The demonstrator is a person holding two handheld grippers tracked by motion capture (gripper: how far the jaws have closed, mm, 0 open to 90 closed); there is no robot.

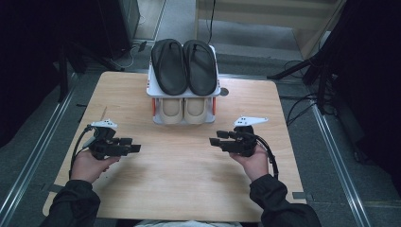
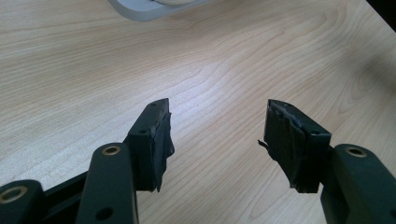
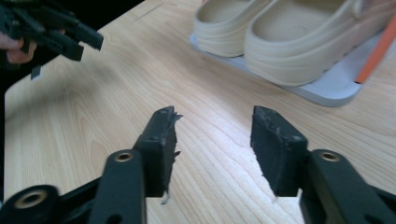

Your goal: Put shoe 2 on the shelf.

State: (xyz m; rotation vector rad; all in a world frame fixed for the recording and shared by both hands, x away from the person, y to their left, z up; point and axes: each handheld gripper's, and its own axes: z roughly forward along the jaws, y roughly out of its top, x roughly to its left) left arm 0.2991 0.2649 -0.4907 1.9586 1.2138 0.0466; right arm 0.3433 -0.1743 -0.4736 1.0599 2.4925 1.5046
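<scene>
Both grippers, left gripper (image 1: 137, 148) and right gripper (image 1: 213, 141), released, empty. I judge approach: next, reach 12 o'clock for the beige clogs (image 1: 183, 109).

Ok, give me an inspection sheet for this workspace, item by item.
Surface: light wooden table, bare in front of the hands.
Job's things: two-tier shoe rack at the far edge; black sandals on top, beige clogs below.
Clutter: nothing seen.
Grippers: left gripper and right gripper both open, empty, apart from the rack, jaws pointing toward each other.
Cables: one cable trails from each gripper; more on the floor.
Surroundings: grey floor, dark stands at the sides.
</scene>
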